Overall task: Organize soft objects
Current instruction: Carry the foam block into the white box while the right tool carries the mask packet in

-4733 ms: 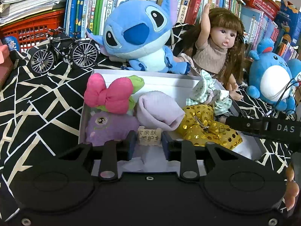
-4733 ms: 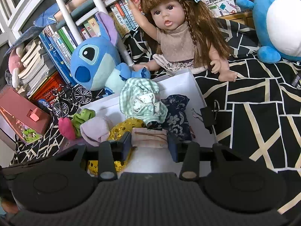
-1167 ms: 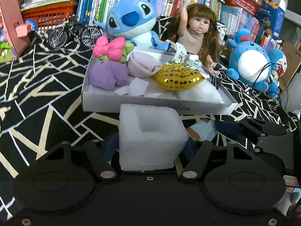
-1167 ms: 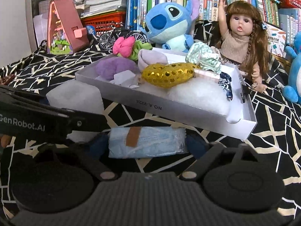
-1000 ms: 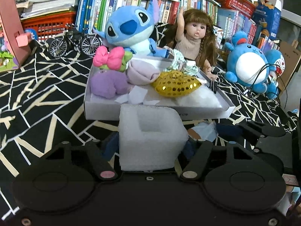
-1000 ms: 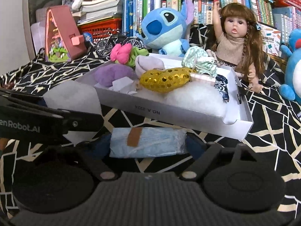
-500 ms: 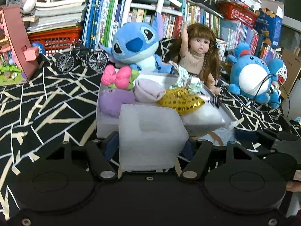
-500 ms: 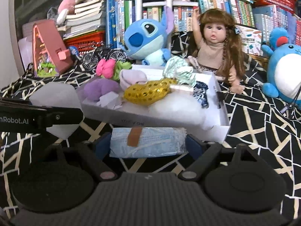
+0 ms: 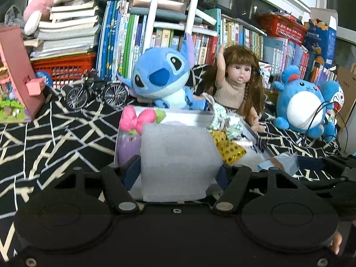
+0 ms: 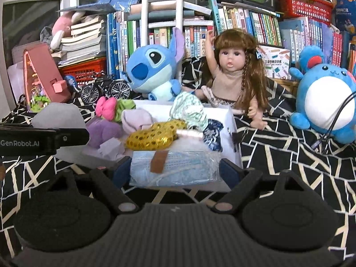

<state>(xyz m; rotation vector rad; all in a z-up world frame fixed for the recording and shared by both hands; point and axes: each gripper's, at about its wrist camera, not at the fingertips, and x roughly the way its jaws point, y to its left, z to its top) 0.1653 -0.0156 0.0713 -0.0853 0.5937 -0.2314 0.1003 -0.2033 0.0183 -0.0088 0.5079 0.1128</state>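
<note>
My left gripper (image 9: 178, 166) is shut on a white foam block (image 9: 178, 160), held above the near edge of the white box (image 10: 231, 120). The block also shows at the left of the right wrist view (image 10: 57, 115). My right gripper (image 10: 175, 166) is shut on a blue face-mask pack (image 10: 175, 166), held at the box's near right part; the pack also shows in the left wrist view (image 9: 280, 162). The box holds a pink bow plush (image 10: 106, 109), a purple plush (image 10: 104, 133), a lilac cloth (image 10: 135, 120), a gold sequin pouch (image 10: 153, 138) and green checked cloth (image 10: 189, 109).
A Stitch plush (image 9: 160, 80), a doll (image 9: 235, 89) and a blue round plush (image 9: 300, 109) sit behind the box on the black patterned cloth (image 9: 55, 131). A toy bicycle (image 9: 98, 93), a pink toy house (image 9: 20, 84) and bookshelves stand at the back. Cables (image 10: 333, 124) lie at the right.
Both grippers rose and moved forward toward the box with the foam block and the mask pack still held. The box now lies lower and nearer in both views.
</note>
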